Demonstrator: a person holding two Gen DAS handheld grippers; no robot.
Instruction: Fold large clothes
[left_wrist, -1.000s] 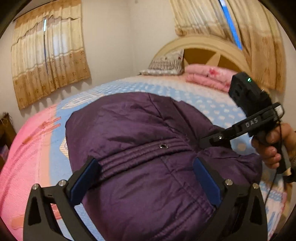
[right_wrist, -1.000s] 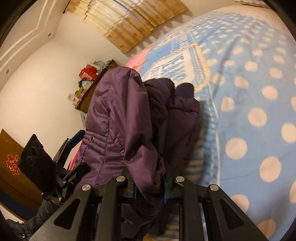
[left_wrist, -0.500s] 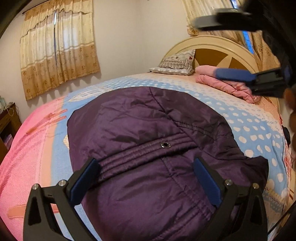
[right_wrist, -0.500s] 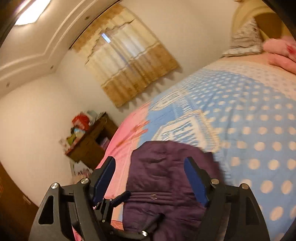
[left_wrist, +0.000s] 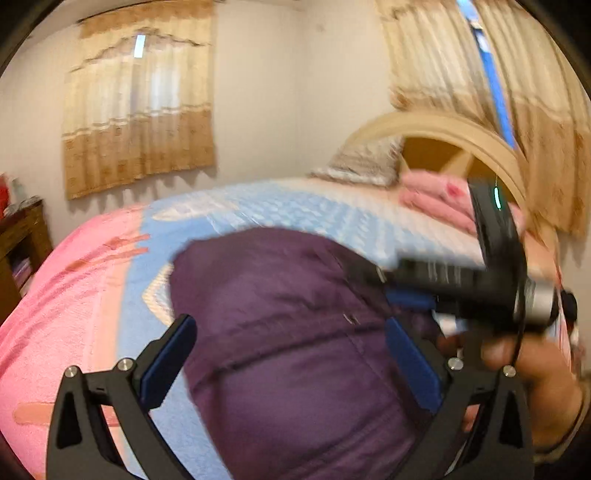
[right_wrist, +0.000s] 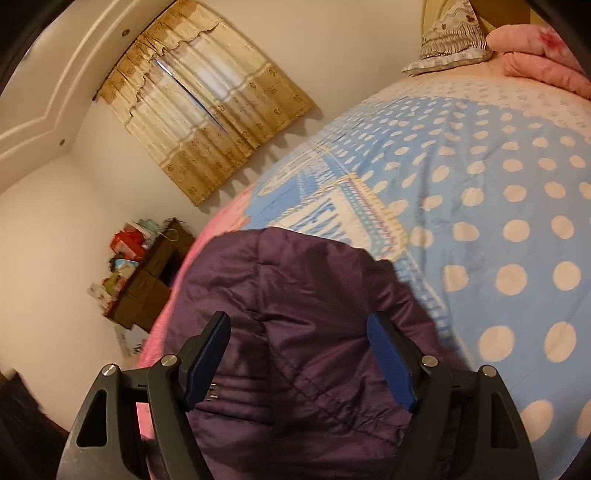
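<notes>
Left wrist view
Left gripper: jaws spread, nothing grasped.
Purple jacket: flat on bed, near edge.
Right gripper: blurred, right, above jacket.

Right wrist view
Right gripper: jaws wide, released, over jacket.

The jacket is deep purple with a slight sheen, stitched in matching thread. The bedspread beneath it is sky blue with cream polka dots, a white-and-blue bordered panel at its centre, turning pink with salmon stripes at 9 o'clock of the jacket. At 1 o'clock lies a pink folded blanket with a red flower, and beside it a grey-and-white patterned pillow. The curtains are cream above, tan with small motifs below. Both tongs, left and right, are black with blue pads.
</notes>
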